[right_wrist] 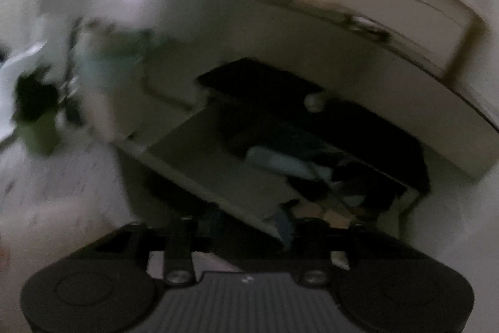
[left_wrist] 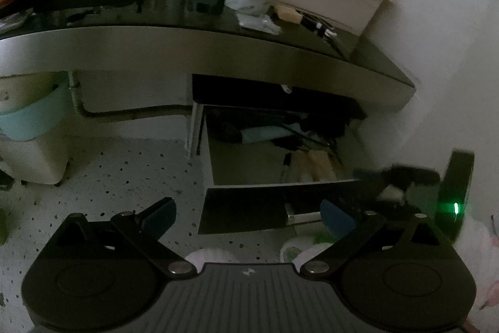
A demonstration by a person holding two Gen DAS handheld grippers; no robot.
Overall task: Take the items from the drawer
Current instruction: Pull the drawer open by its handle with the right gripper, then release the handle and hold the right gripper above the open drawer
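Two grippers in play. We see the drawer (left_wrist: 280,167) pulled out under the counter (left_wrist: 187,49), which we judge is so the things inside can be reached from above. Inside lie a pale blue tube (left_wrist: 265,134), dark cables and some tan pieces; none taken out yet, as far as we can tell.

Left gripper (left_wrist: 248,216): fingers spread wide, holding nothing, hanging in front of the drawer front, touching nothing.

Right gripper (right_wrist: 249,227): view blurred. It sits at the drawer's near edge, one blue fingertip (right_wrist: 285,223) visible; whether it is spread or clamped we cannot tell.
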